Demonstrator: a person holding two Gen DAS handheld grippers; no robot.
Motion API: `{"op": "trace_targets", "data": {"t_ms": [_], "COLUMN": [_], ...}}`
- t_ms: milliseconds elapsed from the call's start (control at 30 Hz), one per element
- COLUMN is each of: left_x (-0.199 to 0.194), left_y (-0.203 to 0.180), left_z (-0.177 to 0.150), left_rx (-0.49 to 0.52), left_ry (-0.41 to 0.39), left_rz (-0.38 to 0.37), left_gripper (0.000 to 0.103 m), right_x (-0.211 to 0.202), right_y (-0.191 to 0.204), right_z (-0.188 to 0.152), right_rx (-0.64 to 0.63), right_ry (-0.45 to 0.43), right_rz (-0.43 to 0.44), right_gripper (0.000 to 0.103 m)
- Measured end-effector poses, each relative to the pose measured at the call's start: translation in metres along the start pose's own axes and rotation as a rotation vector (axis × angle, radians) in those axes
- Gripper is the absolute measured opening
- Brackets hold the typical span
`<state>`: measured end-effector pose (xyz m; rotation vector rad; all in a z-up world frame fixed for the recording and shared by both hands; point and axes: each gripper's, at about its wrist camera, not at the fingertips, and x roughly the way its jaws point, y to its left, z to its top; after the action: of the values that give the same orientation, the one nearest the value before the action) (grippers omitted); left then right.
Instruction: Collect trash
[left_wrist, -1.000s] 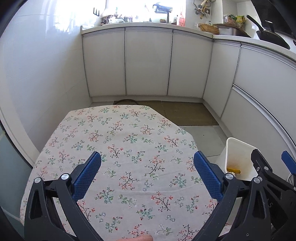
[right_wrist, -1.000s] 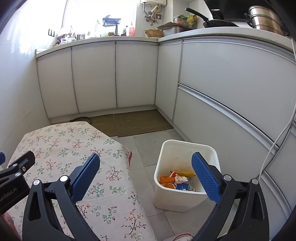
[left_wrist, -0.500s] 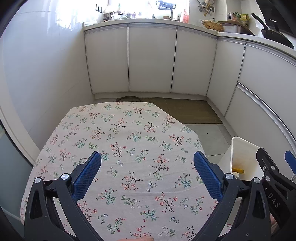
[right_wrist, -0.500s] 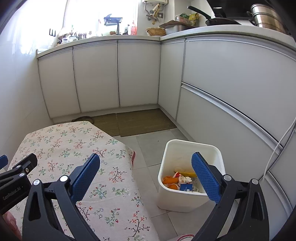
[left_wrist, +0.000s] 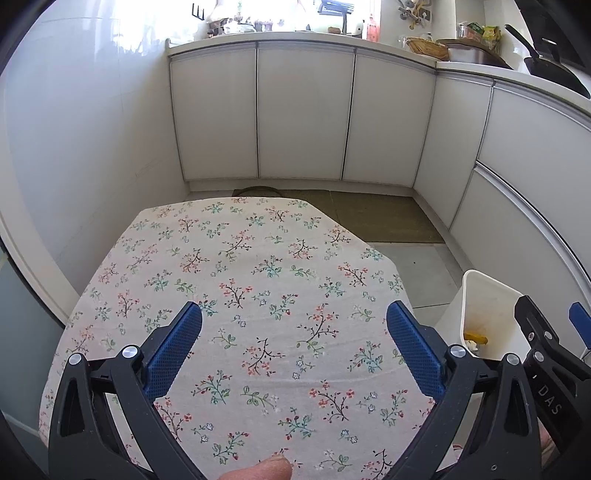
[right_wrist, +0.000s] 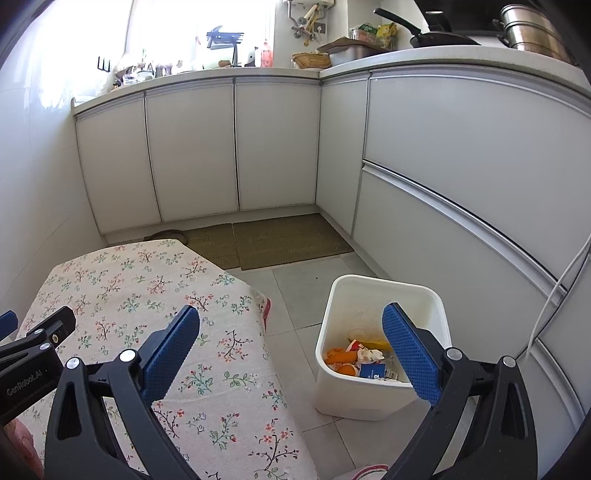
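You look to be at the tail end of the collecting, or between pickups: nothing loose shows on the floral tablecloth, which fills the centre and lower left of the left wrist view, bare of litter as far as that view reaches. Your left gripper hovers over the cloth at lower centre, blue pads spread wide, nothing between them and nothing touched. A fingertip peeks in at the bottom edge. Moving right, the white bin sits on the floor at lower right, just beside the table edge, with a yellow scrap visible inside. In the right wrist view the cloth takes the lower left, and the bin stands lower right of centre on the tiles, holding the trash: orange pieces, a yellow bit, crumpled white paper and a small blue carton. Your right gripper hangs above the gap between table and bin, also spread wide and empty. Next move, as I judge it: scan for any leftover item outside these views, and if none turns up, you're finished. Floor mats beyond the bin look bare too.
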<state>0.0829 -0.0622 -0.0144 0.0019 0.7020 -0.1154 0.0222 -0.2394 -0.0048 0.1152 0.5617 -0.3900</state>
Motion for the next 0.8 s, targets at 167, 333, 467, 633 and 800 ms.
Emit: {"op": "trace_targets", "data": {"t_ms": [167, 333, 467, 633, 800], "left_x": [-0.0005, -0.0003, 0.0017, -0.0023, -0.0029], "left_y": [-0.0028, -0.0019, -0.0009, -0.0035, -0.0092], "left_z": [-0.0008, -0.0007, -0.0013, -0.0016, -0.0035], "left_rx": [0.022, 0.023, 0.021, 0.041, 0.075], "left_ry": [-0.012, -0.02, -0.016, -0.039, -0.046], "left_rz": [0.013, 0.012, 0.005, -0.018, -0.029], "left_gripper": [0.096, 0.089, 0.083, 0.078, 0.078], "right_x": [0.0011, 0.0031, 0.0044, 0.0063, 0.0091], "right_y": [-0.0023, -0.0034, -0.0035, -0.0039, -0.0044], "right_z": [-0.0003, 0.0, -0.0004, -0.0011, -0.0006], "right_rx": [0.001, 0.002, 0.007, 0.01, 0.015], "right_ry": [0.003, 0.009, 0.021, 0.029, 0.038], "right_rz": [0.003, 0.006, 0.009, 0.011, 0.017], "right_gripper": [0.096, 0.096, 0.096, 0.096, 0.096]}}
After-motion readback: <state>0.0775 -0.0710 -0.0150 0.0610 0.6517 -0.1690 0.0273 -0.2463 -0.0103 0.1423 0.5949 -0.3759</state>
